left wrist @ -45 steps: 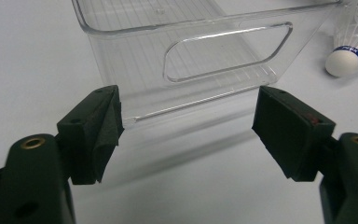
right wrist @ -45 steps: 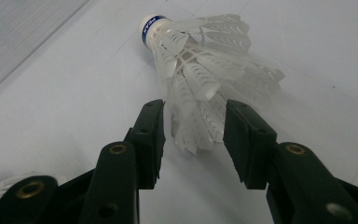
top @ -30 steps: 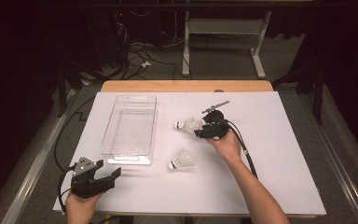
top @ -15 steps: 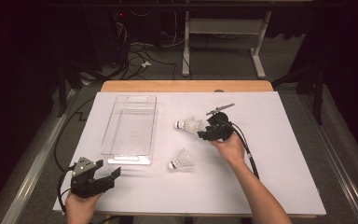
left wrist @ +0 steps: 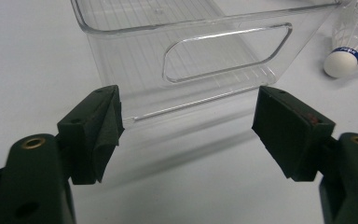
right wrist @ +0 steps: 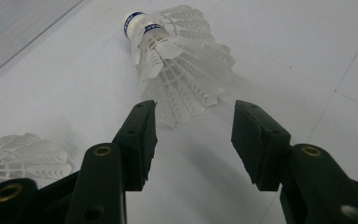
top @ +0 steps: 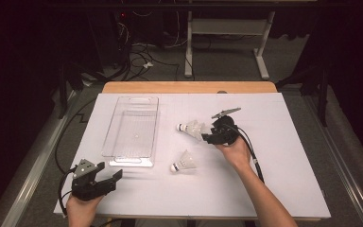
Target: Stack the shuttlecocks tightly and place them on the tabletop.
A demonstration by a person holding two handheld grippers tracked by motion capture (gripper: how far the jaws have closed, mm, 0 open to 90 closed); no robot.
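White plastic shuttlecock point(top: 192, 128) lies on its side on the paper-covered bench point(top: 293, 179), just right of the clear plastic tray point(top: 131, 132), cork pointing toward the tray. Right gripper point(top: 207, 135) sits at the feathered skirt's open end, its jaws spread wide and the skirt's rim just ahead of them, not yet clamped. A second shuttlecock point(top: 183, 162) rests nearer the person, off the tray's near right corner. Left gripper point(top: 114, 178), also wide open, hovers just off the tray's near end, facing its handle slot point(left wrist: 226, 52)
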